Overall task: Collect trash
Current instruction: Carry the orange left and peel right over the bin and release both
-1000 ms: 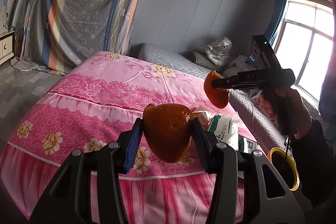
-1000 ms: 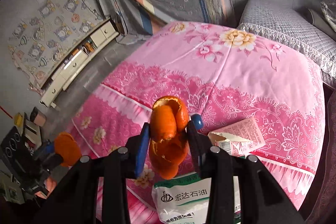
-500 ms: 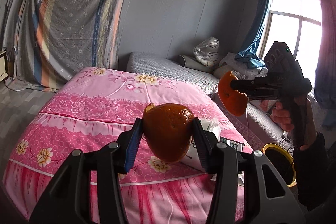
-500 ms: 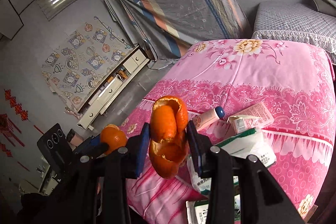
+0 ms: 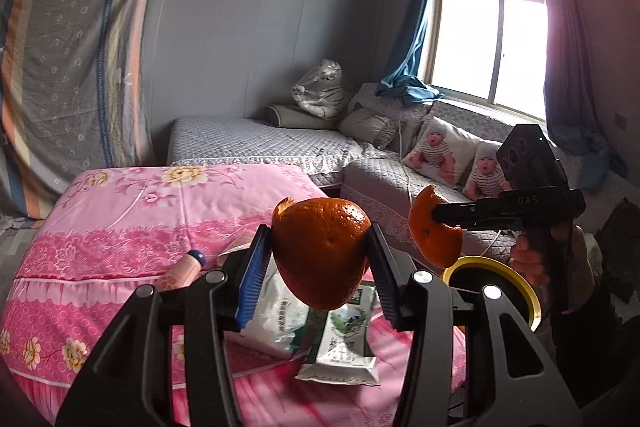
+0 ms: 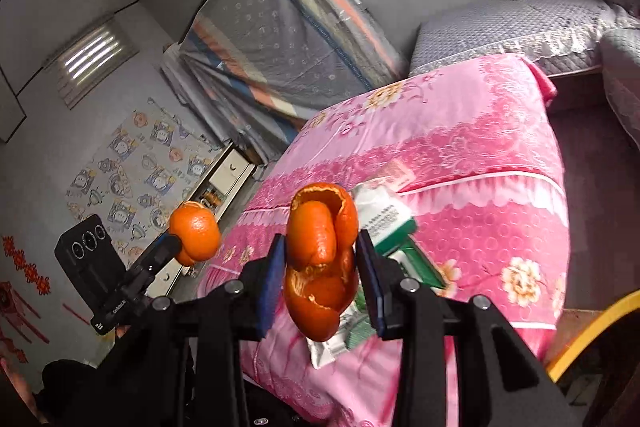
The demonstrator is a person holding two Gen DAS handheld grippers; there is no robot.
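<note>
The left gripper (image 5: 320,263) is clamping a domed orange peel (image 5: 322,251); the right gripper (image 6: 320,267) is clamping a curled peel piece (image 6: 322,259). Beyond the left fingers, green-and-white packets (image 5: 340,343) with unreadable print and a pink tube (image 5: 182,269) are lying on the pink bedspread (image 5: 120,219). Only the left view is showing the yellow-rimmed bin (image 5: 494,283) under the right gripper; "DAS" is marking that tool's body.

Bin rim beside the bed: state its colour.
The bin rim is yellow around a dark inside, clearest in the left wrist view.
</note>
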